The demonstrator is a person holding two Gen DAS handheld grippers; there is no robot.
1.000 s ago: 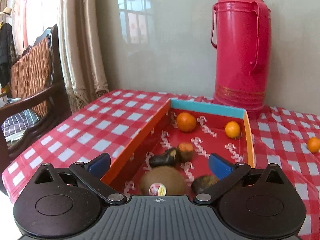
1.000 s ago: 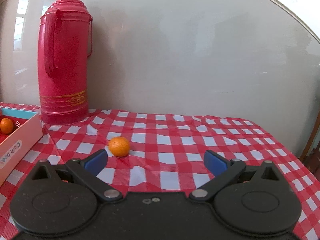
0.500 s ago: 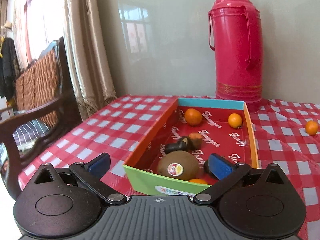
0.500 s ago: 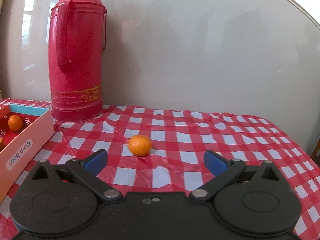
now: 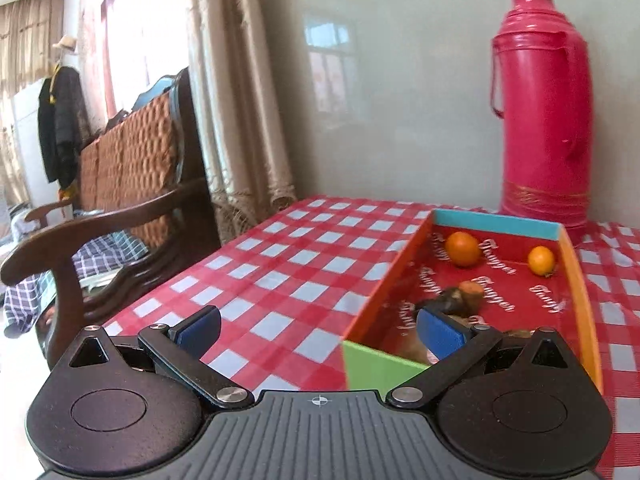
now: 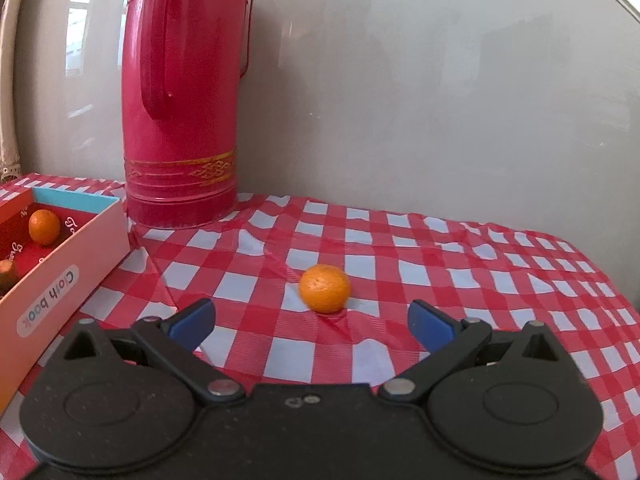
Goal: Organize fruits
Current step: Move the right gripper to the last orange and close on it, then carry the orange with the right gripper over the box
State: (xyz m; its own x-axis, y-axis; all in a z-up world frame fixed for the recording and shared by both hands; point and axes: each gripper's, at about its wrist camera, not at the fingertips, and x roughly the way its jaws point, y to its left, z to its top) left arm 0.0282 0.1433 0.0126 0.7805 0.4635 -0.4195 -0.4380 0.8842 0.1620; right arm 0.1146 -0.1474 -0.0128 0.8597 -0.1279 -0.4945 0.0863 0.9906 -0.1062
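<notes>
Lying loose on red-checked tabletop (image 6: 400, 276): small round orange mandarin (image 6: 325, 288), beyond right claw (image 6: 312, 322), pads apart; left claw (image 5: 318, 330) likewise apart, empty.

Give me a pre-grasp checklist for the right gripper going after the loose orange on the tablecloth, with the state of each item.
1. Right gripper open: ok, jaws spread wide.
2. Right gripper empty: ok.
3. Loose orange lined up between the fingers: ok, just ahead of the gap.
4. Fingers around the orange: not ok, it lies beyond the tips.
5. Room in the box for it: ok, bare red floor shows.
6. Left gripper clear of the drop spot: cannot tell; one finger overlaps the box in view.
</notes>
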